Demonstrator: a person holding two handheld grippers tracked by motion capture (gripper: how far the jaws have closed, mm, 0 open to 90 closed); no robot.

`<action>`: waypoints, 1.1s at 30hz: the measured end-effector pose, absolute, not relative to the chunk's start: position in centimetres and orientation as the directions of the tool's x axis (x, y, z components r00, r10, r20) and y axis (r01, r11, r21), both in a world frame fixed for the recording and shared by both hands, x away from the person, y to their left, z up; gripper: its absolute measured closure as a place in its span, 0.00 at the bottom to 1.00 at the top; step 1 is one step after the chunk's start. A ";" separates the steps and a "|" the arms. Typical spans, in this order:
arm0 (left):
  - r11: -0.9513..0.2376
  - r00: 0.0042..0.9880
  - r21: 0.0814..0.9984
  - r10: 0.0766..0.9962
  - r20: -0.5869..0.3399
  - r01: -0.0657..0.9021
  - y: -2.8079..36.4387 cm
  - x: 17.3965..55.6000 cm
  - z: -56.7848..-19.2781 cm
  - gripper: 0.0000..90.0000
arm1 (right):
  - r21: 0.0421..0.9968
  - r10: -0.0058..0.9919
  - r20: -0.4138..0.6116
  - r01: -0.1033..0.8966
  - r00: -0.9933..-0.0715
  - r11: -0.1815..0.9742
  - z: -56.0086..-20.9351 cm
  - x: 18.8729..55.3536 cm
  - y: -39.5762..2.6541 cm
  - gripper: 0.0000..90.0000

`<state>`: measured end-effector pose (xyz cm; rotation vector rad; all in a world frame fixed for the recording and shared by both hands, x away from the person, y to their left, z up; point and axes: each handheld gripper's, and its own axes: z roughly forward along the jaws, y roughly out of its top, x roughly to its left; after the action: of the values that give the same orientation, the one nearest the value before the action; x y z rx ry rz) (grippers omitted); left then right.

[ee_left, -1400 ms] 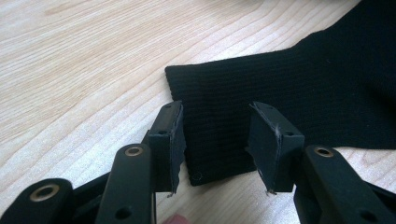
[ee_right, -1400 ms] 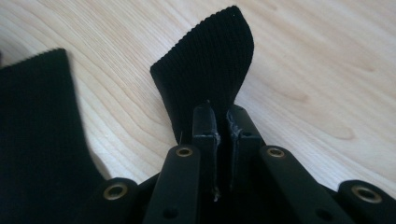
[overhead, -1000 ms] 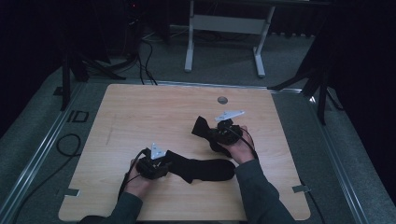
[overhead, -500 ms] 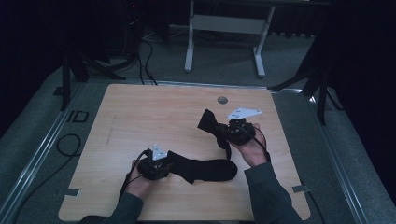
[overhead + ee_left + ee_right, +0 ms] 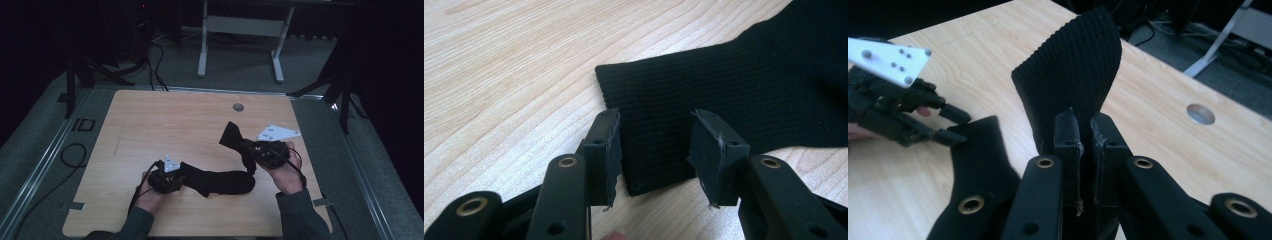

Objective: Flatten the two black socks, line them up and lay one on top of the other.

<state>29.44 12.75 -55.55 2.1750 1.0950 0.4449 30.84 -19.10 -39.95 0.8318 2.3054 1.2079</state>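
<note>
A black sock point(image 5: 220, 182) lies across the near part of the wooden table point(image 5: 150, 125). My left gripper point(image 5: 186, 176) rests low at the sock's left end. In the left gripper view its jaws point(image 5: 654, 145) stand open, one on each side of the flat ribbed end of the sock point(image 5: 724, 85), without pinching it. My right gripper point(image 5: 246, 145) is shut on the other end of the sock and holds it above the table. In the right gripper view that end point(image 5: 1073, 75) stands up out of the pressed pads point(image 5: 1080, 125). The left gripper point(image 5: 955, 125) shows farther off there.
A round grey hole point(image 5: 238, 107) sits near the table's far edge. Behind the table stands a pale desk frame point(image 5: 240, 30), with cables point(image 5: 155, 55) on the floor. Dark stands flank the table. Bare wood spreads over the far left half.
My right gripper has risen and drifted right with the sock's end, pulling that part up off the table. The left gripper has stayed put.
</note>
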 end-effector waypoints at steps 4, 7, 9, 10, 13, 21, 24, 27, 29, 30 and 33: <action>-0.438 0.594 0.685 0.804 0.009 0.583 12.7 29.4 -55.5 0.62 | 0.819 0.654 -0.050 0.344 -0.755 0.459 -41.0 30.4 -18.5 0.93; -0.439 0.595 0.684 0.804 0.009 0.583 12.7 29.3 -55.5 0.62 | 0.809 0.638 -0.021 0.362 -0.770 0.463 -42.5 30.4 -17.5 0.93; -0.440 0.596 0.683 0.803 0.009 0.583 12.8 29.3 -55.5 0.62 | 0.799 0.631 0.004 0.382 -0.776 0.464 -43.5 30.5 -16.9 0.93; -0.440 0.596 0.684 0.803 0.008 0.582 12.8 29.3 -55.5 0.62 | 0.795 0.628 0.013 0.389 -0.778 0.465 -44.0 30.5 -16.6 0.93; -0.439 0.596 0.684 0.803 0.008 0.582 12.8 29.3 -55.5 0.62 | 0.785 0.615 0.044 0.408 -0.788 0.467 -45.3 30.6 -15.7 0.93; -0.436 0.596 0.685 0.803 0.004 0.583 12.6 29.2 -55.6 0.62 | 0.780 0.596 0.120 0.447 -0.794 0.439 -47.1 30.6 -14.2 0.93; -0.442 0.601 0.683 0.799 0.007 0.581 12.5 29.1 -55.6 0.62 | 0.776 0.589 0.136 0.455 -0.796 0.437 -47.6 30.5 -13.7 0.93; -0.441 0.601 0.684 0.799 0.005 0.580 12.5 29.1 -55.6 0.62 | 0.768 0.590 0.154 0.472 -0.792 0.432 -48.2 30.7 -13.2 0.93; -0.441 0.603 0.685 0.798 0.004 0.580 12.4 29.1 -55.6 0.62 | 0.762 0.591 0.161 0.480 -0.790 0.435 -48.5 30.8 -12.8 0.93; -0.442 0.604 0.685 0.797 0.004 0.579 12.4 29.1 -55.6 0.62 | 0.759 0.592 0.163 0.484 -0.789 0.436 -48.6 30.9 -12.6 0.93; -0.445 0.608 0.685 0.794 0.004 0.577 12.3 29.1 -55.6 0.62 | 0.743 0.597 0.180 0.506 -0.782 0.438 -49.1 31.3 -11.7 0.93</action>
<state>29.08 12.32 -55.60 2.1818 1.0750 0.4305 31.32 -11.75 -49.06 0.9897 2.5703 1.2692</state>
